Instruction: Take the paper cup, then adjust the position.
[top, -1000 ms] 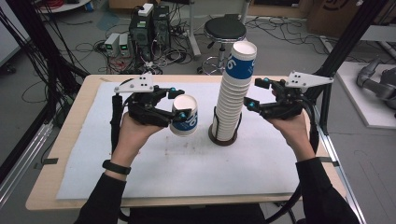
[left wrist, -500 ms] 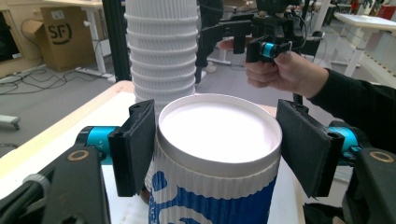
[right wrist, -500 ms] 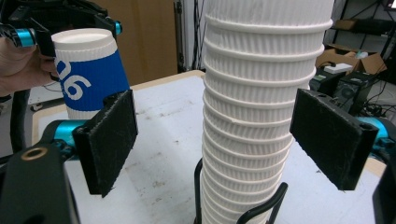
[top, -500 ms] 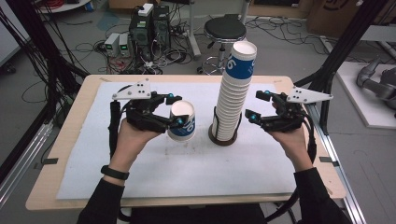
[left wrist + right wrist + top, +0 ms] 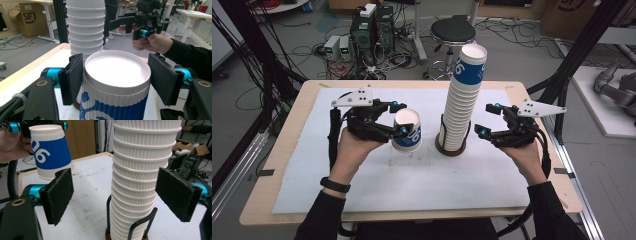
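A white paper cup (image 5: 408,134) with a blue band hangs upside down just above the table, and my left gripper (image 5: 401,119) is shut on it. In the left gripper view both black pads (image 5: 73,77) flank the cup (image 5: 117,72) just under its upturned base. A tall stack of the same cups (image 5: 464,100) stands in a black wire holder (image 5: 451,150) at mid table. My right gripper (image 5: 486,119) is open just right of the stack. In the right gripper view the stack (image 5: 140,157) rises ahead between the spread pads (image 5: 58,195) without touching them, and the held cup (image 5: 51,152) shows at upper left.
A white sheet (image 5: 362,180) covers the wooden table (image 5: 282,165). Behind the table are a round black stool (image 5: 453,32), computer cases (image 5: 372,25) and many floor cables. Black frame posts (image 5: 582,45) rise on both sides.
My right gripper has come down a little beside the stack, its jaws still spread. The left gripper and its cup have barely moved.
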The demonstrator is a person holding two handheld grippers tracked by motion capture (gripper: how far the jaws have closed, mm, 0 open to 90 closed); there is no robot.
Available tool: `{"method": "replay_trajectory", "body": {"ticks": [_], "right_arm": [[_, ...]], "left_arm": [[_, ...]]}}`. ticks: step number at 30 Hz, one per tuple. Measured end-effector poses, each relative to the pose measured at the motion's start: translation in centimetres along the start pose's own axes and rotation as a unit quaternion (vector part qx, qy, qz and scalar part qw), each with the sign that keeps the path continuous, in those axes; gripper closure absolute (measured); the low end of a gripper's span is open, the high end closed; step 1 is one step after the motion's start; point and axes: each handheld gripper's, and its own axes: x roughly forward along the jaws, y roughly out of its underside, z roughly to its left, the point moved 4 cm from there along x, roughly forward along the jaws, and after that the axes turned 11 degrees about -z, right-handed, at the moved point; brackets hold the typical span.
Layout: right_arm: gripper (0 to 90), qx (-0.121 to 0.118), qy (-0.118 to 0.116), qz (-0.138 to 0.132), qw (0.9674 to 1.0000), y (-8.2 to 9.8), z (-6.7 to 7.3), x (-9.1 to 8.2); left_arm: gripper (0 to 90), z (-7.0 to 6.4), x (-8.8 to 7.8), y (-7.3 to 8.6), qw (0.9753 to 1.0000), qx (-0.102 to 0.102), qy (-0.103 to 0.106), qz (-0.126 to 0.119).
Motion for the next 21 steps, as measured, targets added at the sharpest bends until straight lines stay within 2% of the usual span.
{"method": "replay_trajectory", "body": {"ticks": [10,21], "right_arm": [[15.4,-0.002,-0.017,-0.002,0.9999,-0.1,0.5,-0.3],[15.3,0.002,-0.058,-0.009,0.9983,-0.2,1.1,-0.5]], "left_arm": [[30.8,-0.3,0.1,-0.2,0.9999,-0.005,0.010,-0.010],[30.8,-0.6,0.0,-0.5,0.9996,-0.012,0.017,-0.021]]}}
